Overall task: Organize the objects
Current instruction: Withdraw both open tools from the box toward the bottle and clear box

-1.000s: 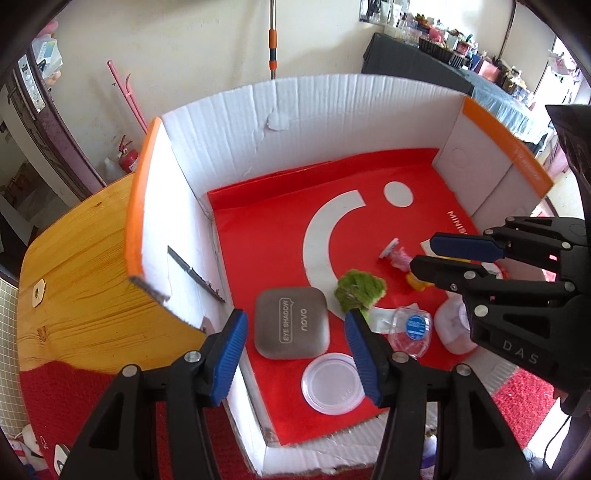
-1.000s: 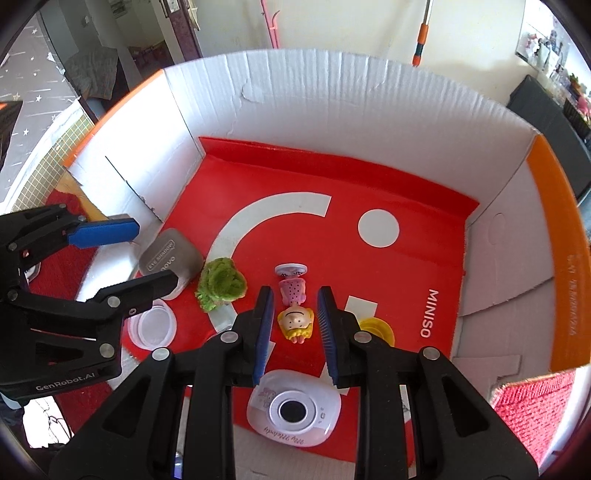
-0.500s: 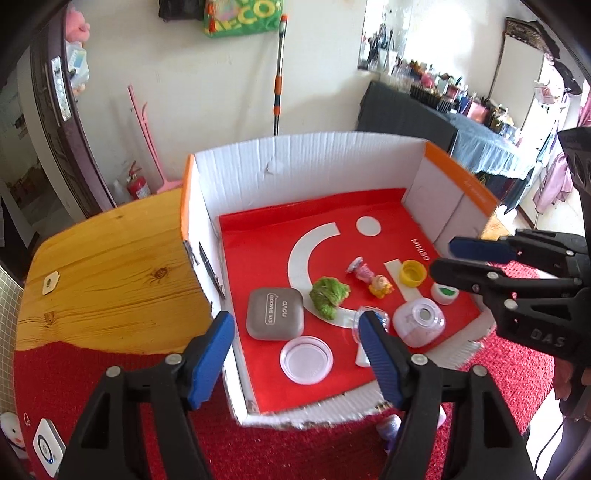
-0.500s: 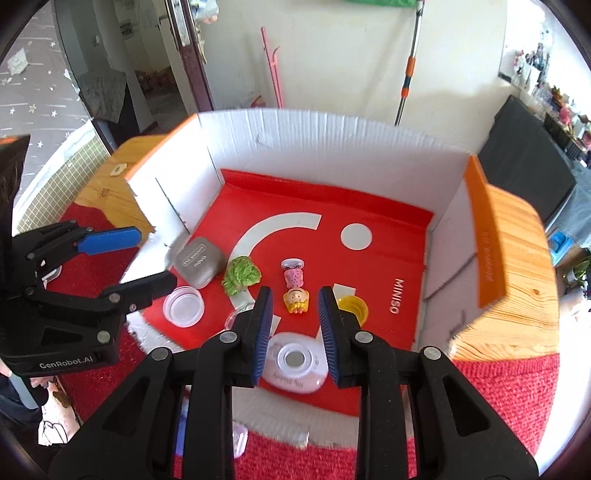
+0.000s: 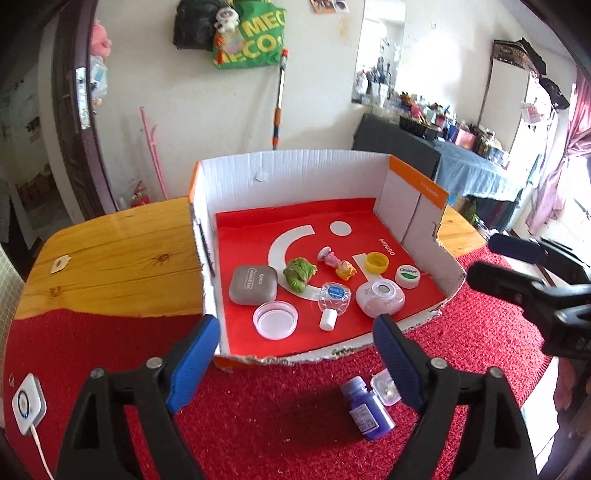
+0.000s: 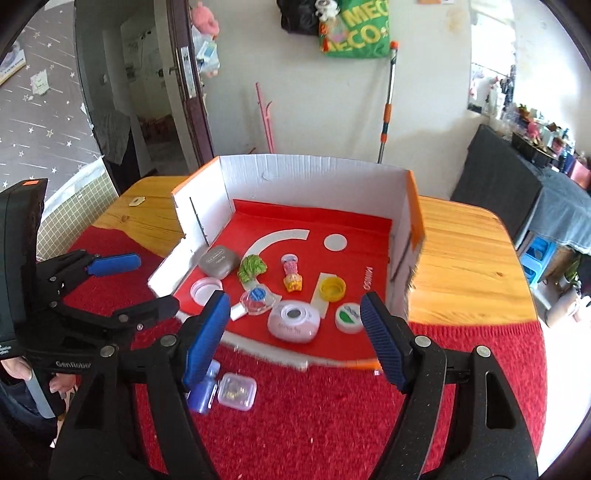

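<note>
We hold left gripper (image 5: 295, 358) wide apart, empty. Right gripper (image 6: 295, 334) wide apart too, empty. Box (image 5: 295, 173) beyond jaws. Blue bottle (image 5: 367, 411) under right jaws.

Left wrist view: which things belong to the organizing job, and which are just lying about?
Job:
cardboard box
blue bottle, outside the box
small clear case, outside the box
gray eyeshadow compact
doll figurine

Lying about:
white charger
mop pole
green bag

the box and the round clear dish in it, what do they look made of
Box: corrugated cardboard, white matte inside; ribbed walls and ragged torn front edge show it. Round dish: likely clear glossy plastic, since the red floor shows through it; glass can't be ruled out.
</note>
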The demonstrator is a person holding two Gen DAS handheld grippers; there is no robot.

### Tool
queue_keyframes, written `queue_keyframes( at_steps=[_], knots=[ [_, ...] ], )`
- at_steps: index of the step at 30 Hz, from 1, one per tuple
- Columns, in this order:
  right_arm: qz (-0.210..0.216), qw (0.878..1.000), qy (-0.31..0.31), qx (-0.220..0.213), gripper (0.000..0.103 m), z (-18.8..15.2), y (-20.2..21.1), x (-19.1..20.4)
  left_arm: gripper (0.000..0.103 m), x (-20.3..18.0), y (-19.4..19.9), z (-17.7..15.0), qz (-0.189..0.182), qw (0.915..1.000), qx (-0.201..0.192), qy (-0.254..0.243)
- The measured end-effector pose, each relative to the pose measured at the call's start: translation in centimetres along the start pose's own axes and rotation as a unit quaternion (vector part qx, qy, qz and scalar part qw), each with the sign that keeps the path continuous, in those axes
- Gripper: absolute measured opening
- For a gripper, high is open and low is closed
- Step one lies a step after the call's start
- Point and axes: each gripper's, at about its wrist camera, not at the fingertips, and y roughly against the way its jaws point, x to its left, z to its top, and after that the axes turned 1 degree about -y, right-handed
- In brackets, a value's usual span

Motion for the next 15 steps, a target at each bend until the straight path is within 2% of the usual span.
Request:
queue_keyframes(
  at_steps=[7,11,15],
  knots=[
    [-0.005,1.0,-0.012,-0.022,0.081,-3.4,2.2,0.0,0.1,-0.6,1.3,-2.7,0.018,0.9994,-0.026,0.015],
    [-0.002,0.999,-0.028,-0.026,0.083,-5.5,2.3,-0.2,0.101,-0.8,0.9,-4.4,0.024,0.9991,-0.025,0.023],
    [-0.017,0.999,-0.045,-0.025,0.086,-7.8,1.5,-0.6,0.102,-0.8,-0.1,-6.2,0.023,0.9991,-0.009,0.035]
  ],
)
